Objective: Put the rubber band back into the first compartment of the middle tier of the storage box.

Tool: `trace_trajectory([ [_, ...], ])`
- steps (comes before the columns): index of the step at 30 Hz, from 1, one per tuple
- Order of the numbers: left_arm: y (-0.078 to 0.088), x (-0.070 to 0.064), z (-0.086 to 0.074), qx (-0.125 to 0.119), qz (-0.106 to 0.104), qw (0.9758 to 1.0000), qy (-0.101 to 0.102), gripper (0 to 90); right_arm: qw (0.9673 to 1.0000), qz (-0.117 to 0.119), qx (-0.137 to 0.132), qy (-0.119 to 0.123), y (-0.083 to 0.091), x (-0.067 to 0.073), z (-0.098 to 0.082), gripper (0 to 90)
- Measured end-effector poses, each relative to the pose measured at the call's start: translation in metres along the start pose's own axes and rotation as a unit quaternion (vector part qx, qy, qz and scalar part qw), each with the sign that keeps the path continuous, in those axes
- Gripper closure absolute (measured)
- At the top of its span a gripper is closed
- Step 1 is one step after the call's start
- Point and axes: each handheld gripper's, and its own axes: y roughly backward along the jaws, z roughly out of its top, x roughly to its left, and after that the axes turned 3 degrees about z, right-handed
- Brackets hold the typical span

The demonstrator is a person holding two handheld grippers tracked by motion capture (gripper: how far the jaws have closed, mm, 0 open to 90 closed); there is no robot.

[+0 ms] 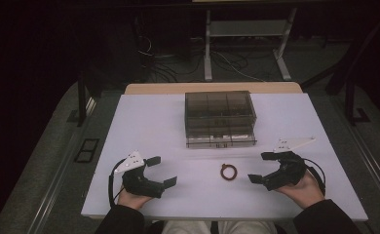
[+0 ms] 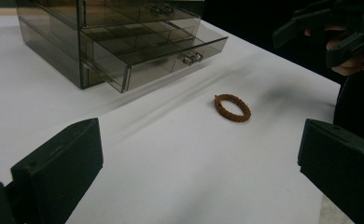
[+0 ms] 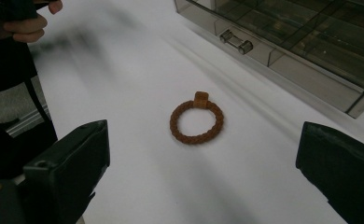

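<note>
A brown braided ring [image 1: 229, 172] lies flat on the white table [image 1: 149, 122], between my two grippers; it appears again in the left gripper view [image 2: 232, 108] and in the right gripper view [image 3: 197, 118]. Behind it stands a smoky clear drawer box [image 1: 219, 118] with its bottom drawer [image 2: 171, 46] pulled partly out. My left gripper [image 1: 161, 171] is open at the near left, nothing between its jaws. At the near right my right gripper [image 1: 263, 167] is open too, empty, a short way from the ring.
The table's near edge runs just under both hands. Beyond the far edge are a wooden strip [image 1: 212, 88], metal desk legs [image 1: 208, 48] and cables on a dark floor. Bare table lies left and right of the drawer box.
</note>
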Motion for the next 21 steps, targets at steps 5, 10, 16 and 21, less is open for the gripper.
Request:
trace_trajectory([
  [5, 0.000, 0.000, 0.000, 0.001, -0.001, 1.0000, -0.001, 0.0, 0.9999, 0.005, 0.009, 0.005, -0.004, 0.002, 0.004, 2.3],
  [10, 0.000, 0.000, 0.000, 0.001, -0.001, 1.0000, 0.000, 0.0, 0.9996, 0.013, 0.020, 0.016, -0.011, 0.006, 0.010, 2.3],
  [16, 0.000, 0.000, 0.000, 0.000, -0.001, 1.0000, 0.000, 0.0, 0.9989, 0.020, 0.032, 0.026, -0.017, 0.009, 0.016, 2.3],
  [21, 0.000, 0.000, 0.000, 0.001, -0.001, 1.0000, 0.000, 0.0, 0.9981, 0.026, 0.045, 0.033, -0.024, 0.011, 0.020, 2.3],
])
